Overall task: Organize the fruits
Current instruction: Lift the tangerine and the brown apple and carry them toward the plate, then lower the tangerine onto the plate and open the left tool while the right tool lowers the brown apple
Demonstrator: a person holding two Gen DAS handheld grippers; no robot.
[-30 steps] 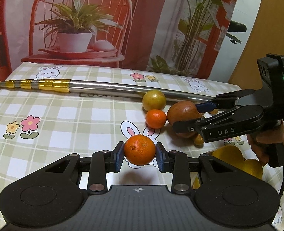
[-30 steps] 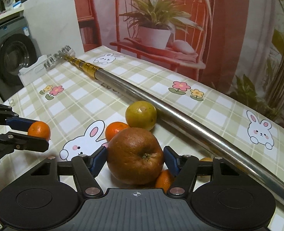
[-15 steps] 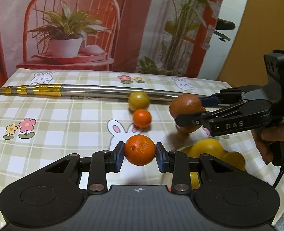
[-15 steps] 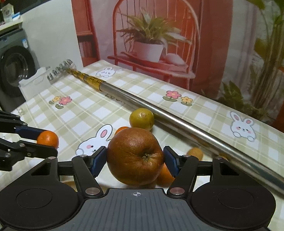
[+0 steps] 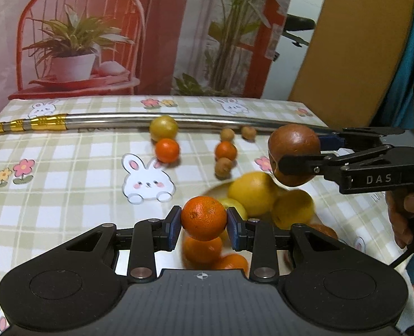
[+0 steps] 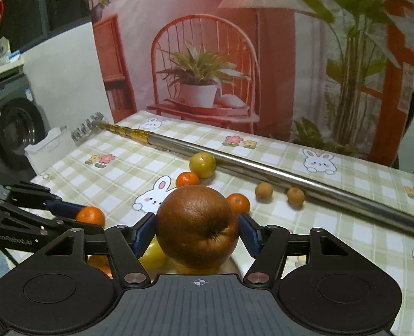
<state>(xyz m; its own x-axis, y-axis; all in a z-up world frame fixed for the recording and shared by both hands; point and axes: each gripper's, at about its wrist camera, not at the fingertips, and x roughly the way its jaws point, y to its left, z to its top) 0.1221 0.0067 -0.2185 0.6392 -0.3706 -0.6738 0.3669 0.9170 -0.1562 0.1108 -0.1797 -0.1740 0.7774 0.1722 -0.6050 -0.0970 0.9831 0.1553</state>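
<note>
pole – shiny metal | tablecloth – matt checked cloth | orange – dimpled

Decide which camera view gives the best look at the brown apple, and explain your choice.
The right wrist view: the brown apple fills the centre, clamped in the right gripper, with its skin and stem dimple clear. The left wrist view shows it smaller, at the right, side-on and partly crossed by a finger.
</note>
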